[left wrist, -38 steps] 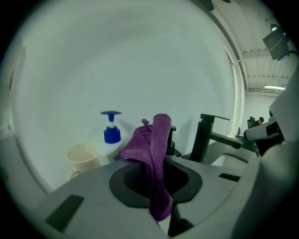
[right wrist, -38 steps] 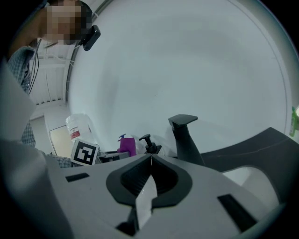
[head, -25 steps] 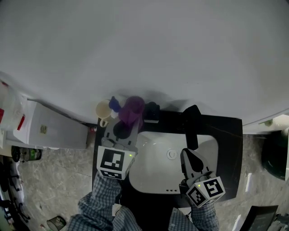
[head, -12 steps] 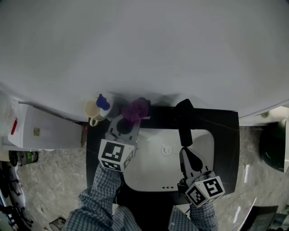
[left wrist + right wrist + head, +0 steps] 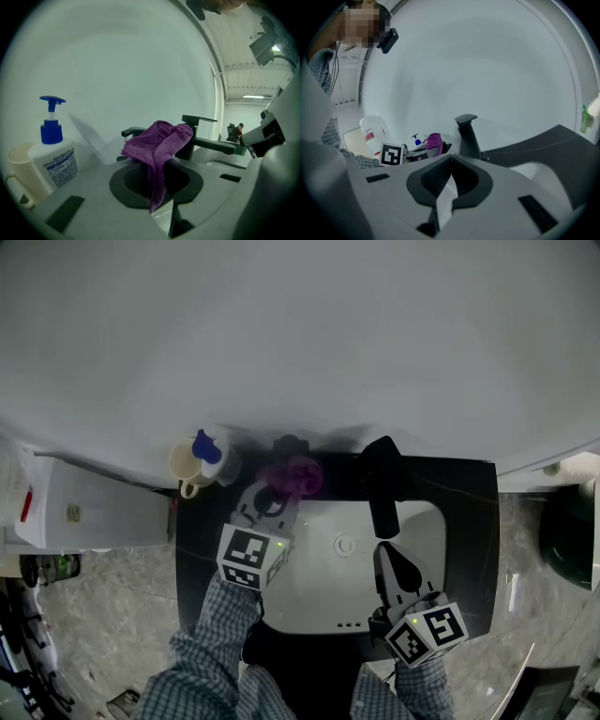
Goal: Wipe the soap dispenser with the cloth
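The left gripper [image 5: 270, 505] is clamped on a purple knitted cloth [image 5: 158, 140]. A bunched wad of it stands proud of the jaw tips, and a thin tail hangs down between the pads. The cloth looks soft and limp, so it should mould round a curved surface, but only the bunched part beyond the tips can do any rubbing.

The white plastic soap dispenser with a blue pump head [image 5: 53, 149] stands upright at the back left corner of the black countertop [image 5: 469, 498], just beside a cream mug [image 5: 16, 164]. It is to the left of the cloth and not touching it.

The bottle is probably light and smooth, so a sideways push from the cloth may slide or tip it. Pressure on the pump head could squirt soap.

The right gripper [image 5: 451, 159] hovers over the white sink basin [image 5: 319, 592], near the black faucet [image 5: 382, 479], with its jaws together on nothing. It would best steady the bottle at the neck, below the pump.
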A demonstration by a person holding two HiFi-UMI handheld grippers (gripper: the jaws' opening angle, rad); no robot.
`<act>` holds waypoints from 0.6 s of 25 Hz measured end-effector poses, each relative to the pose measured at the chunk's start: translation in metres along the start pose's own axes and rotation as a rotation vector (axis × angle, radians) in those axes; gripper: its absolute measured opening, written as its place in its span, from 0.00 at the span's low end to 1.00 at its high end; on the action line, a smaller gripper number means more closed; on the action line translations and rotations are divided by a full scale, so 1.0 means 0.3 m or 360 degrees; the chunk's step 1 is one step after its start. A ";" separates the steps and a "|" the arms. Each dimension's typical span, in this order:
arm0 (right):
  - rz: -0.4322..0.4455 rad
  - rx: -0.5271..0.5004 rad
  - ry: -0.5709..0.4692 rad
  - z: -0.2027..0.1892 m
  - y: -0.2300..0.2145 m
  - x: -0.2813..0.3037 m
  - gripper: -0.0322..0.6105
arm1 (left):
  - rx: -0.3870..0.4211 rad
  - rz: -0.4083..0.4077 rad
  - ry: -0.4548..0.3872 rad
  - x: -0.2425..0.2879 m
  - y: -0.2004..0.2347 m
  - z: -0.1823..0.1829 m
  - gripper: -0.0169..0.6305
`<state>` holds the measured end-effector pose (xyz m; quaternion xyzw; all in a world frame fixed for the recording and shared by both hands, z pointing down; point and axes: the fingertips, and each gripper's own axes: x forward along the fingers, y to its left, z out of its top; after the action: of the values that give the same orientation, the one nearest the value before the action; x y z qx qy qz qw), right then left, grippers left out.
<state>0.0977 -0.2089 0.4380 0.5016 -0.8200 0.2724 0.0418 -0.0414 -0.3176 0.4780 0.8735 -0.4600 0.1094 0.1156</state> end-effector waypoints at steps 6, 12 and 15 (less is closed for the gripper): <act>0.0012 0.0004 0.0003 -0.011 0.015 -0.003 0.08 | 0.0006 -0.0061 0.0095 0.019 -0.046 -0.063 0.12; 0.0018 0.0014 0.0002 -0.017 0.016 -0.010 0.08 | -0.0046 -0.0103 0.0300 0.015 -0.108 -0.195 0.12; 0.0010 0.0018 -0.0003 -0.014 0.006 -0.017 0.08 | -0.0097 -0.0124 0.0303 -0.013 -0.151 -0.198 0.11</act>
<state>0.0977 -0.2022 0.4391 0.4996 -0.8200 0.2767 0.0374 -0.0110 -0.2716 0.5287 0.8726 -0.4156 0.1734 0.1893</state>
